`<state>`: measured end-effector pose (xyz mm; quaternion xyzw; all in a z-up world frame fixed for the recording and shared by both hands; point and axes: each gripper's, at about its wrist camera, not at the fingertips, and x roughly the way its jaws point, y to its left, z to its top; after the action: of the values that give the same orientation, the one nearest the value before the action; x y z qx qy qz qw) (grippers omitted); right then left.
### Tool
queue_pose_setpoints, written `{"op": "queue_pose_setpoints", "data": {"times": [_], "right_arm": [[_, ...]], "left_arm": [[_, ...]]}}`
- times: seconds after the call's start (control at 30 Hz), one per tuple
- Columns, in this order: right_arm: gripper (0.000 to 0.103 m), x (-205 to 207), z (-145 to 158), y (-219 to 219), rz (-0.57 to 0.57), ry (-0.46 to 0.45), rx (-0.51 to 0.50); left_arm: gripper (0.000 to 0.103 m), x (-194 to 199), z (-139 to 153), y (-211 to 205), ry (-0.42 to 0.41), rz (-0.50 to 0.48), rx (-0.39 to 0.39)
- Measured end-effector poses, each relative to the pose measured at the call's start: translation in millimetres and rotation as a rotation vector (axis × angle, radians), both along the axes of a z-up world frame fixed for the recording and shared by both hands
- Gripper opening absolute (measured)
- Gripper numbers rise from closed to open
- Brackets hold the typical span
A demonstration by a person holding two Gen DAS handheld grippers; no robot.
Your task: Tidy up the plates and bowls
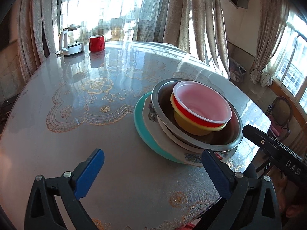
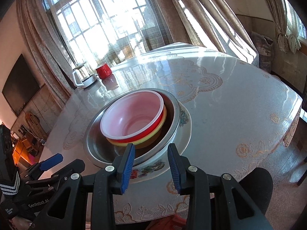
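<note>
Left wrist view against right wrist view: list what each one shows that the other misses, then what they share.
Only the left wrist view shows the teal plate at the bottom of the stack and a chair beyond the table edge. Only the right wrist view shows the dark screen on the wall and the red marking on the floral plate's rim. Both show the red bowl nested in the yellow bowl inside the metal bowl, the floral plate, the kettle, the red mug, and both open grippers: left gripper, right gripper.
</note>
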<state>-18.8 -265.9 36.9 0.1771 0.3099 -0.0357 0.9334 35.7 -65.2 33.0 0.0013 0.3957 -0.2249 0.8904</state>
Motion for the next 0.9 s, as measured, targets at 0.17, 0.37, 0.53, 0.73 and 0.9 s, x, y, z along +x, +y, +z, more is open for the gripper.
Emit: {"op": "queue_pose_setpoints", "data": {"times": [0.17,0.37,0.53,0.73,0.9], "right_arm": [[0.041,-9,2,19,0.041,-0.065,-0.152],[0.041,-13,-7,21,0.061,-0.054,-0.136],[0.043,-18,-14,26,0.065,-0.047,-0.151],[0.046,-29,-31,41,0.099,-0.025,-0.141],[0.046,-37,-45,50,0.109,0.006,-0.136]], "left_arm": [[0.103,-5,-11,7,0.03,0.068,-0.006],[0.103,-19,-21,3,-0.074,0.091,0.15],[0.103,-24,-32,6,-0.018,0.057,0.117],[0.103,-35,-37,5,-0.015,0.047,0.118],[0.103,-41,-33,5,-0.051,0.049,0.133]]}}
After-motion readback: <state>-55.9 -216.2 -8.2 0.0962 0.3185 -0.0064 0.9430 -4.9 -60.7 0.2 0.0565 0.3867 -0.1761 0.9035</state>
